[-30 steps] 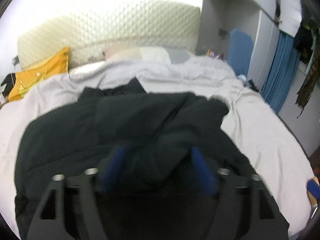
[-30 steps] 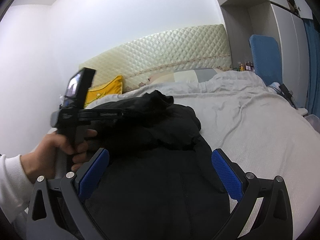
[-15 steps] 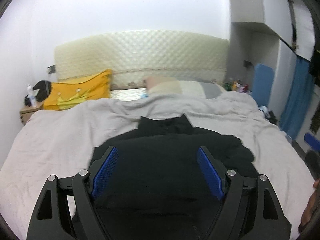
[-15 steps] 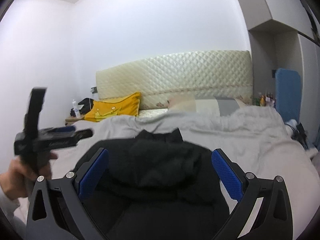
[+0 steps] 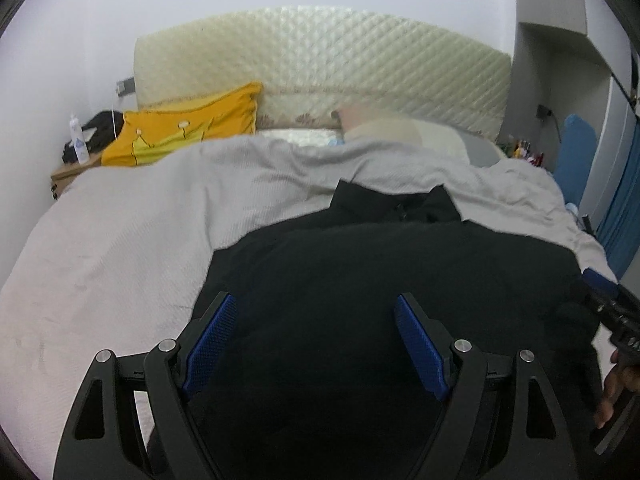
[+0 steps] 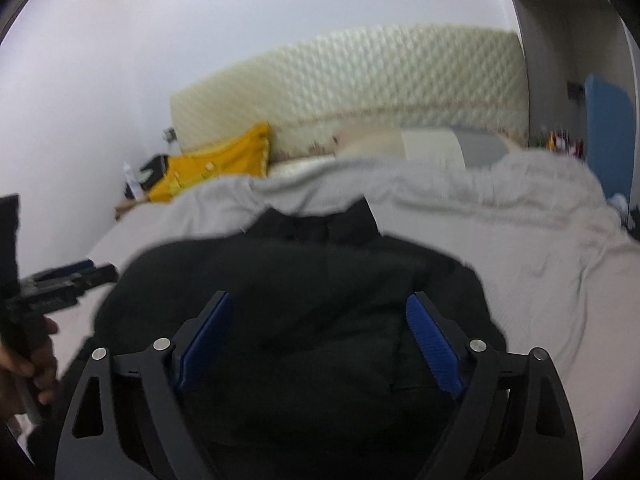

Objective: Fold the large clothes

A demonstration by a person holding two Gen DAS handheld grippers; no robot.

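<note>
A large black garment lies folded on the grey bed cover, its collar pointing at the headboard. My left gripper hovers open over the garment's near left part, with only flat fabric below its blue pads. The right gripper hangs over the near right part of the garment. Its jaws are closing, and dark cloth lies under them without either pad pressing on it. Each gripper shows at the edge of the other's view, held in a hand.
The grey bed cover spreads left and right of the garment. A yellow pillow leans on the quilted headboard. A nightstand with a bottle stands at the left. A blue chair and a curtain are at the right.
Both grippers have swung sideways and drawn back toward the garment's near end. The cloth bunched between the left pads now lies flat. The right jaws have narrowed a little.
</note>
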